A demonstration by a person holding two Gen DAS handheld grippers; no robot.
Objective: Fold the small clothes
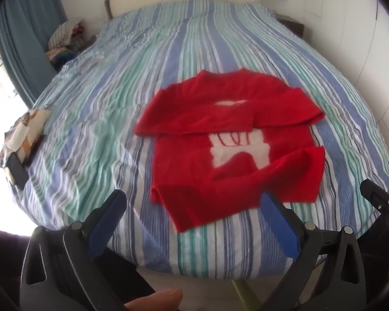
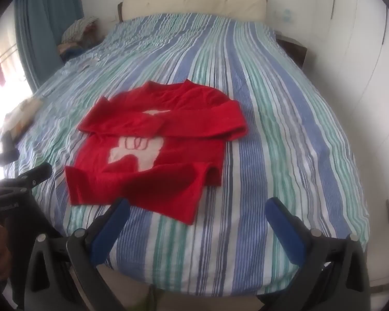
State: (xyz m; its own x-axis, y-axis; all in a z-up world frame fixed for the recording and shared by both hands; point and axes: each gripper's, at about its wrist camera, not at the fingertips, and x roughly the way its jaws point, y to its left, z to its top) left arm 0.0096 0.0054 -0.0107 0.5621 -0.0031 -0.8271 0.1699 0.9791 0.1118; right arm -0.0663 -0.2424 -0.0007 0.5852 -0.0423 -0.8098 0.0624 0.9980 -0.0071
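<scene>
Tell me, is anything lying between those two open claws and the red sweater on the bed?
Nothing visible. Only bare striped bedspread separates the left gripper and right gripper from the red sweater. Both are open and hold nothing.

Both views are soft with blur, so the white design (image 2: 137,155) on the red sweater (image 2: 153,140) cannot be read as any figure. A folded sleeve (image 2: 168,121) covers the design's upper part. At 10 o'clock, the heap of clothes (image 1: 64,39) beside the bed is too small to sort into items. At 9 o'clock, a patterned cloth (image 1: 26,132) is washed out by window glare. At 3 o'clock in the left view, the right gripper (image 1: 383,181) is cut off by the edge.
</scene>
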